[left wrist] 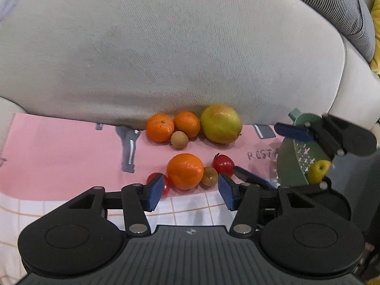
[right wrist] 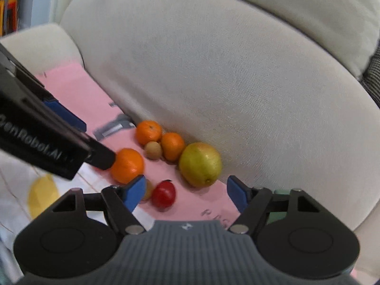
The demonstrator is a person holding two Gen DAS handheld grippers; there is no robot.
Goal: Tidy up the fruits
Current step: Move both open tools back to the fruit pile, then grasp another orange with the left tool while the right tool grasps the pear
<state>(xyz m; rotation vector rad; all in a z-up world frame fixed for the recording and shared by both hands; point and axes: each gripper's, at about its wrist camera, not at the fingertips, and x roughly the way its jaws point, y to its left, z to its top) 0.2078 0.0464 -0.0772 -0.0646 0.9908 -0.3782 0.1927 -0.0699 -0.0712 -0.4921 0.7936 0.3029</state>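
Note:
Fruits lie on a pink mat (left wrist: pixel 59 156) against a grey cushion. A large orange (left wrist: pixel 184 171) sits just ahead of my open left gripper (left wrist: pixel 188 193), with a red fruit (left wrist: pixel 166 185) beside its left pad and a brown fruit (left wrist: pixel 209 175) near its right pad. Behind lie two oranges (left wrist: pixel 159 127), a small brown fruit (left wrist: pixel 179 139), a big yellow-green fruit (left wrist: pixel 220 124) and a red fruit (left wrist: pixel 223 163). My right gripper (right wrist: pixel 186 193) is open and empty above the red fruit (right wrist: pixel 163 194). It also shows in the left wrist view (left wrist: pixel 273 152), over a green colander (left wrist: pixel 294 163) holding a yellow fruit (left wrist: pixel 318 171).
The grey cushion (left wrist: pixel 166 47) rises right behind the fruits. A white checked cloth (left wrist: pixel 190 210) lies under the mat's near edge. A yellow object (right wrist: pixel 42 198) lies blurred at the left in the right wrist view. A striped cushion (left wrist: pixel 344 7) is at the far right.

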